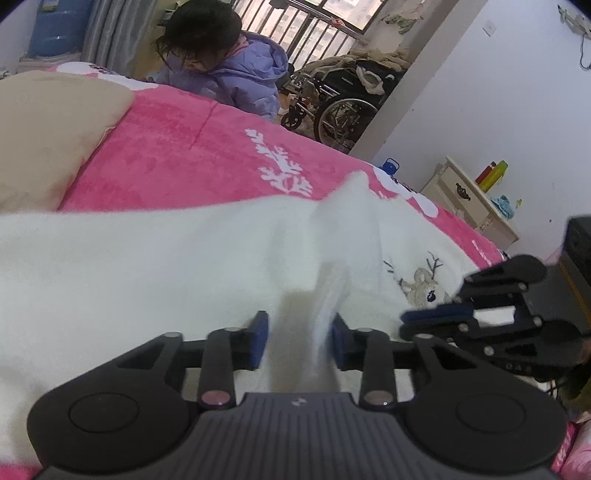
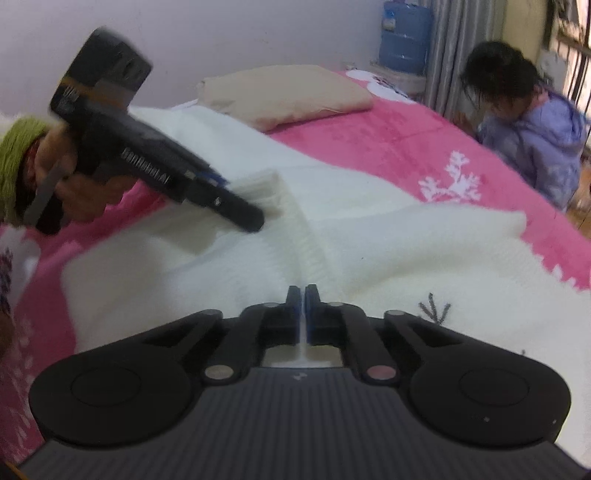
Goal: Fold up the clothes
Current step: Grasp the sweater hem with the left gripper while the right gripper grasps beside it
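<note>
A white knitted sweater (image 1: 147,266) with an embroidered deer (image 1: 417,284) lies spread on the pink bed. In the left wrist view my left gripper (image 1: 299,341) is open, and a raised fold of the sweater (image 1: 332,295) runs between its blue pads, close to the right one. My right gripper (image 1: 436,321) shows at the right edge, low on the sweater. In the right wrist view my right gripper (image 2: 303,314) is shut on a thin edge of the sweater (image 2: 406,251), below its ribbed band (image 2: 306,243). The left gripper (image 2: 251,218), held by a hand, points down at the sweater.
A pink blanket (image 1: 192,158) covers the bed, with a beige pillow (image 1: 48,122) at its head. A person in a purple jacket (image 1: 236,77) crouches beyond the far side. A wheelchair (image 1: 343,107), a white nightstand (image 1: 469,199) and a blue water jug (image 2: 404,33) stand around the bed.
</note>
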The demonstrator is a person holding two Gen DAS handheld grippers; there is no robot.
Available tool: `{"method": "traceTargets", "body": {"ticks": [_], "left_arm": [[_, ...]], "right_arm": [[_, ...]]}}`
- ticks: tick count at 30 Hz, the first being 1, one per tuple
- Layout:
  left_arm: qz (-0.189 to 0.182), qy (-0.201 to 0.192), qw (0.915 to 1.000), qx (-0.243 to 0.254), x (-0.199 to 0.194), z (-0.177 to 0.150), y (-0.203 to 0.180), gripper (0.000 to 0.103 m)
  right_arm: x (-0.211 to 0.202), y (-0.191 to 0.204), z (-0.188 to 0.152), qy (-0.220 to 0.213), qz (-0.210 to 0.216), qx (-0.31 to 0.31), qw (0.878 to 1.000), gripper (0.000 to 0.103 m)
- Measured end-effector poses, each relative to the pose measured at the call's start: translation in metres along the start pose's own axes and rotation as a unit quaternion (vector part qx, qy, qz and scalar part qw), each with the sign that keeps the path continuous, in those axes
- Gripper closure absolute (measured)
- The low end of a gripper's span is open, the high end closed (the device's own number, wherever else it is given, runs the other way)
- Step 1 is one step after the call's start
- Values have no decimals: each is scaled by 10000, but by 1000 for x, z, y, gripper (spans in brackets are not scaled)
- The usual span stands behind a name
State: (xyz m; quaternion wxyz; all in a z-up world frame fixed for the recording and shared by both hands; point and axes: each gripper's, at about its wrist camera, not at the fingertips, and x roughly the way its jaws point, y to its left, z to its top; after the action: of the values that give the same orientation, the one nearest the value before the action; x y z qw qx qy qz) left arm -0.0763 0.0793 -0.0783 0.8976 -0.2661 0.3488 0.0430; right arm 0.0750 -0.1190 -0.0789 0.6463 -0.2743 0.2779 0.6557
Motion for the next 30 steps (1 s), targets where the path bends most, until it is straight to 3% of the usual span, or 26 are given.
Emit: {"method": "traceTargets", "body": {"ticks": [3, 8, 11, 13, 17, 21, 23, 24, 25, 27, 28, 30], "left_arm": [[-92, -11, 9998, -153, 3, 3, 3, 44], [-180, -87, 9998, -64, 8, 8, -5, 43], [-90, -209, 9994, 265, 10, 9, -15, 57], [-60, -288, 9989, 372, 10, 12, -19, 92], [28, -480, 9981, 394, 11, 20, -21, 93], [77, -209, 9994, 268, 22, 22, -14, 88], [59, -72, 9998, 179, 28, 23, -12, 67], [19, -50, 9999, 129, 29, 23, -11, 52], [-21, -28, 10000, 80, 29, 24, -10, 49], [7, -9, 9999, 120, 33, 23, -13, 53], [79, 13, 9998, 190, 36, 22, -15, 67], [282, 46, 9992, 273, 42, 19, -18, 76]], "right_arm": [[-3, 11, 0, -84, -329, -280, 9990, 103], [-13, 21, 6, -396, -907, -640, 9930, 103], [-12, 24, 7, -422, -1117, -837, 9893, 103], [-13, 25, 8, -511, -1277, -879, 9866, 103], [-11, 17, 9, -585, -1458, -777, 9845, 103], [10, 7, 4, -357, -1357, -592, 9883, 103], [22, 4, 0, -227, -1264, -498, 9905, 103], [27, 4, -2, -185, -1239, -476, 9910, 103], [30, 3, -3, -161, -1245, -486, 9909, 103], [35, 2, -4, -125, -1255, -447, 9910, 103], [35, -1, -4, -122, -1250, -370, 9914, 101], [27, -10, -3, -205, -1217, -66, 9923, 101]]}}
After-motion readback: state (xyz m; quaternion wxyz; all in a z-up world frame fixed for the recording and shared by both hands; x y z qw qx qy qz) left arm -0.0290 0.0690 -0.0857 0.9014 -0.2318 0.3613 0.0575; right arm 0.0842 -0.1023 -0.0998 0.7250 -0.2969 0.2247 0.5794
